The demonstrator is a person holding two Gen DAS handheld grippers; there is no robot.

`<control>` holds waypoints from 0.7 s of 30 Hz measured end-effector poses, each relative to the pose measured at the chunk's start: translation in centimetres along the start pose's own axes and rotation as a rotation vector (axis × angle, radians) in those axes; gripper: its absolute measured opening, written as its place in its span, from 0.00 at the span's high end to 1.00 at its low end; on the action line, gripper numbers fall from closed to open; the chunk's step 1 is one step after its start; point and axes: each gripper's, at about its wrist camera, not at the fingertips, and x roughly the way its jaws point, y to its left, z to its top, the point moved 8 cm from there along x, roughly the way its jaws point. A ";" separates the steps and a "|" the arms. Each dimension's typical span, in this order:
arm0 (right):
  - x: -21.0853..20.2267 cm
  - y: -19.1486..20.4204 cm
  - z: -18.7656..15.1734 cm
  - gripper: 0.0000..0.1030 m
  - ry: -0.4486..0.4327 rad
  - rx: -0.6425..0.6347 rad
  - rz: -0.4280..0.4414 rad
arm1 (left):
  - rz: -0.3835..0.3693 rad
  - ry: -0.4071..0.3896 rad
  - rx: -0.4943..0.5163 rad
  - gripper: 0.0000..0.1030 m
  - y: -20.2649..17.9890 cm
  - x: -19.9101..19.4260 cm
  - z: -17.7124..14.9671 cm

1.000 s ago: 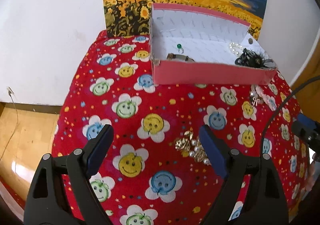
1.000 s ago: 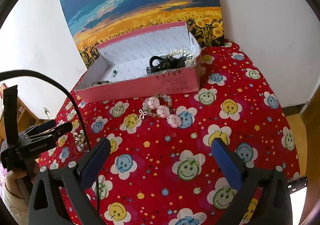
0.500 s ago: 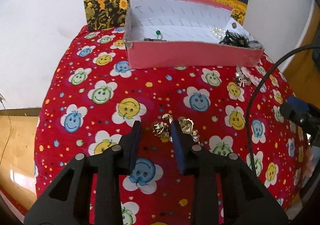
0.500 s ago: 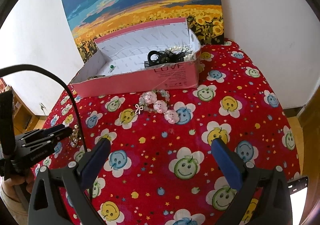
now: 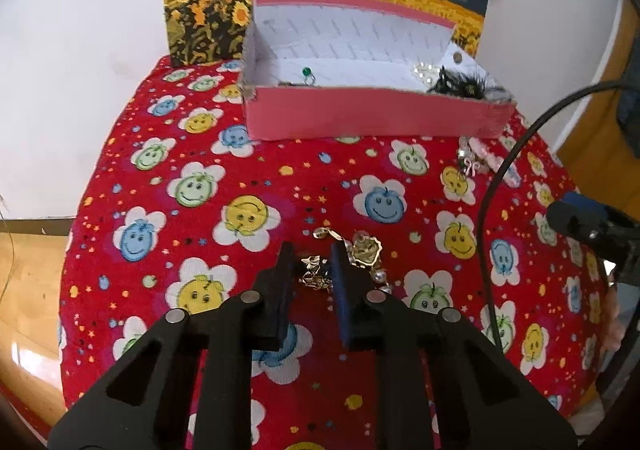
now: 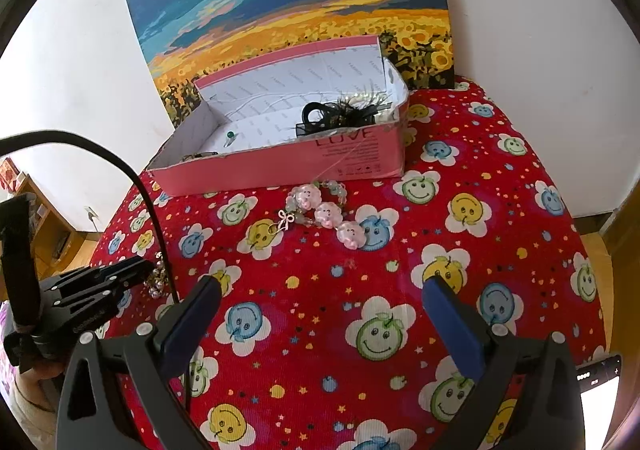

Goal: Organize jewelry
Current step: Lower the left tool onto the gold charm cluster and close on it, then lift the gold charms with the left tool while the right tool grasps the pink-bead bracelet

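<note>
Jaws of the left gripper [image 5: 310, 264] are closing on gold jewelry [image 5: 316, 274] before the pink box [image 5: 372, 114]; right gripper [image 6: 326, 300] is held wide.

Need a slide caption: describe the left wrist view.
Left gripper closing around gold-and-pearl jewelry on the smiley-flower cloth, pink box behind.

Red smiley-flower tablecloth [image 6: 460, 153] under pink box [image 6: 280, 165], pink bead bracelet [image 6: 324, 211], gold-and-pearl jewelry [image 5: 360, 254].
</note>
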 end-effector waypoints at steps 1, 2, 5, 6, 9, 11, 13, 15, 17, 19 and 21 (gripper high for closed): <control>0.0 0.0 0.0 0.01 0.000 0.000 -0.001 | 0.001 -0.008 -0.007 0.84 0.2 -0.3 0.1; 0.0 0.0 0.0 0.01 -0.001 -0.001 -0.001 | 0.002 -0.018 -0.017 0.84 0.5 -0.6 0.4; 0.2 -0.1 0.4 0.03 -0.003 -0.003 -0.005 | 0.012 -0.039 -0.041 0.84 1.4 -1.5 0.8; 0.3 -0.1 0.6 0.06 -0.005 -0.001 -0.006 | 0.017 -0.044 -0.049 0.84 1.7 -1.7 0.9; 0.9 -0.4 1.1 0.15 -0.005 0.010 -0.006 | 0.019 -0.051 -0.072 0.84 2.5 -2.0 1.0; 1.4 -0.7 1.4 0.21 0.012 0.024 -0.003 | 0.013 -0.054 -0.089 0.84 3.1 -2.2 1.0; 2.0 -0.9 1.6 0.28 0.031 0.041 0.014 | 0.011 -0.056 -0.099 0.84 3.4 -2.2 0.9; 2.6 -1.0 1.8 0.32 0.040 0.041 0.008 | 0.009 -0.059 -0.106 0.84 3.6 -2.2 0.9; 3.1 -0.9 1.8 0.37 0.042 0.024 -0.001 | 0.006 -0.061 -0.112 0.84 3.7 -2.2 0.8; 3.8 -0.9 1.9 0.41 0.051 0.006 -0.014 | 0.003 -0.062 -0.115 0.84 3.7 -2.2 0.7; 4.6 -0.8 1.9 0.42 0.071 -0.002 -0.015 | 0.000 -0.060 -0.118 0.84 3.8 -2.2 0.7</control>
